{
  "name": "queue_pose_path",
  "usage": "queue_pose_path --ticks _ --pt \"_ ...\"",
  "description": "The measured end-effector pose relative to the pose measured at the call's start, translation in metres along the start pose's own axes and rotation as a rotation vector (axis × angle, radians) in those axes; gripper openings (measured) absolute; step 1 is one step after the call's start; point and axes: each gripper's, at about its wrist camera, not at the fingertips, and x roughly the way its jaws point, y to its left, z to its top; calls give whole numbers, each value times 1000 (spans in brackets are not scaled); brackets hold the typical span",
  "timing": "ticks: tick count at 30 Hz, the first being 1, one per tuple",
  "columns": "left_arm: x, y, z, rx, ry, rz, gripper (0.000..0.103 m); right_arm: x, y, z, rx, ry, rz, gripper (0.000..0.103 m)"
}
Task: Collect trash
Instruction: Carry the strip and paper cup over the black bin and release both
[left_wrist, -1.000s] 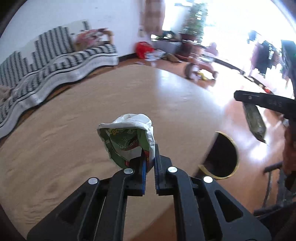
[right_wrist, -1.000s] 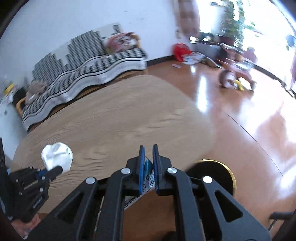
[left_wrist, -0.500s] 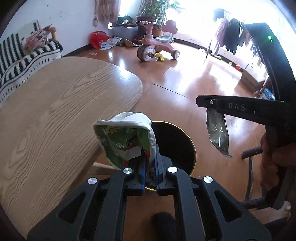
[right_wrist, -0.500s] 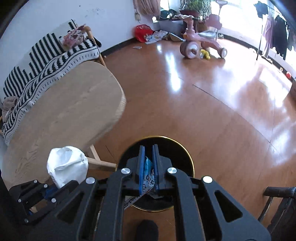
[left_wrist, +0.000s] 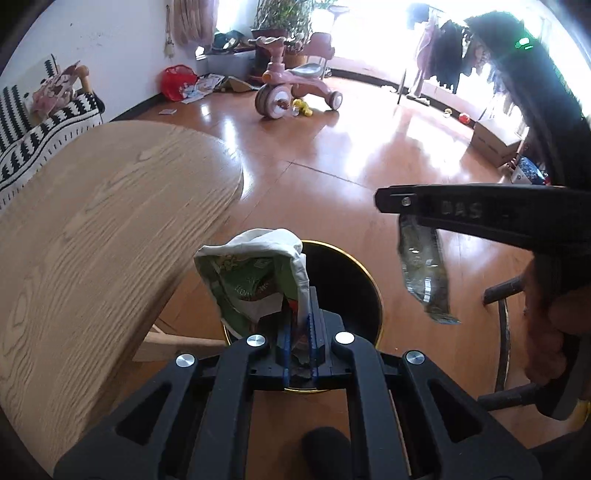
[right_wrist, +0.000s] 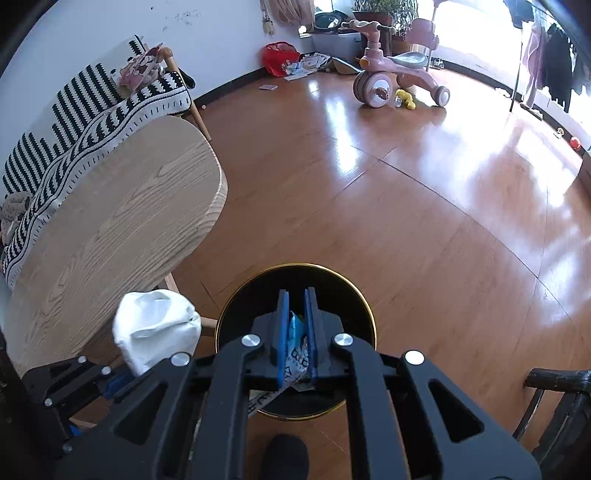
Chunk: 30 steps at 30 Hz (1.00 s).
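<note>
My left gripper (left_wrist: 298, 325) is shut on a crumpled green and white snack bag (left_wrist: 255, 280) and holds it over the left rim of a round black trash bin with a gold rim (left_wrist: 343, 280). My right gripper (right_wrist: 295, 325) is shut on a blue and white wrapper (right_wrist: 297, 350) directly above the bin (right_wrist: 334, 288). In the left wrist view that wrapper hangs as a dark foil strip (left_wrist: 424, 269) from the right gripper's fingers (left_wrist: 406, 203). In the right wrist view the white bag (right_wrist: 155, 328) shows at lower left.
A light wooden oval table (left_wrist: 92, 229) stands left of the bin; its edge (right_wrist: 218, 192) is close. A striped sofa (right_wrist: 74, 110), a pink tricycle (right_wrist: 395, 77) and a red bag (right_wrist: 279, 57) are farther off on the wooden floor. A dark chair (right_wrist: 557, 398) is at the right.
Both grippers have swung off the table toward the floor and closed in over the bin, each still holding its piece of trash. The bin looks larger and nearer now.
</note>
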Motion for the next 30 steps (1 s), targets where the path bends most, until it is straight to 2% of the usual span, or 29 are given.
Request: queue_pose_path --ticks 10,12,13,14,15,16,18,19,20,23,26,28,30 --pt "25 12 4 -19 28 -42 7 10 4 8 0 19 7 9" --pt "26 13 2 -17 23 -48 10 12 4 7 6 28 12 9" --pt "26 13 2 -9 18 -47 23 14 3 7 10 37 18 10" --pt "25 13 2 -8 12 -44 47 16 2 7 11 42 18 10" --pt "24 12 1 -10 5 -43 59 18 2 6 13 46 17 11" --pt "22 13 0 -14 -11 -45 71 19 1 6 17 51 15 16" --pt "18 13 -1 -15 -26 -59 72 19 -3 7 27 45 11 45" --pt "16 13 -1 -14 -23 -64 74 17 -4 7 32 34 7 65" --pt "14 13 -1 -13 -24 -62 78 11 -3 8 37 8 0 69" --pt "-2 19 2 -20 -44 -50 88 -4 4 14 49 -31 17 73" --pt "-34 39 3 -49 -81 -28 92 -24 22 21 47 -99 25 81" --pt "-63 66 -1 -72 -113 5 94 -41 46 27 34 -154 40 84" --pt "-97 104 -11 -95 -145 75 96 -54 74 33 16 -197 69 87"
